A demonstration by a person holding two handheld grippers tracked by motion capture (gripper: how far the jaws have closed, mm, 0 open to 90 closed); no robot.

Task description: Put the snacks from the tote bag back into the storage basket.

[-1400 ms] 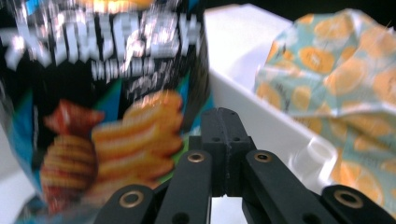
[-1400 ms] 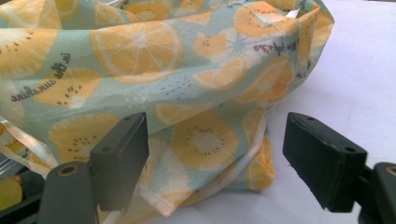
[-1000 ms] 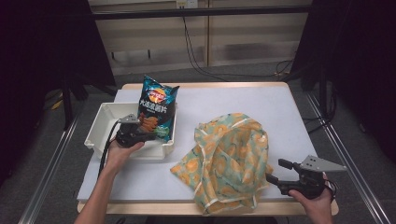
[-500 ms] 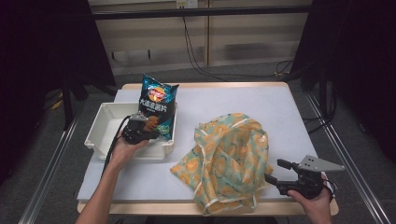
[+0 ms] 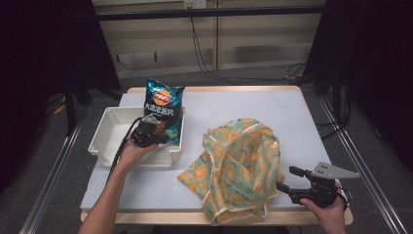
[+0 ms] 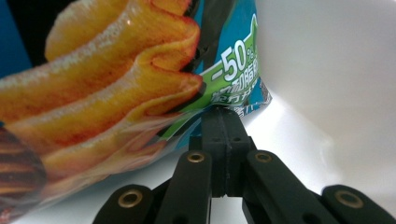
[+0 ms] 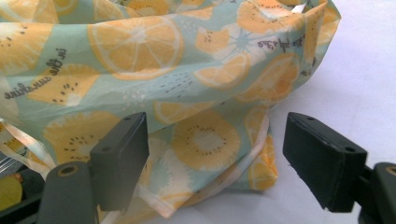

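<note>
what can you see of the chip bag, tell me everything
The chip bag is glossy blue-black foil printed with ridged orange chips and a green 50% band. It stands upright, sealed, in the right end of the white bin. The left gripper has its jaws shut on the bag's lower edge.

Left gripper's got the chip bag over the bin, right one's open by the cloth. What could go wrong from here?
1. The left gripper pinches only the bottom edge of the chip bag; that thin hold may slip or tear.
2. The bag stands tall against the white bin wall and could topple out.
3. The right gripper is open against the orange-print cloth; closing may catch only a loose fold or the ribbon trim.
</note>
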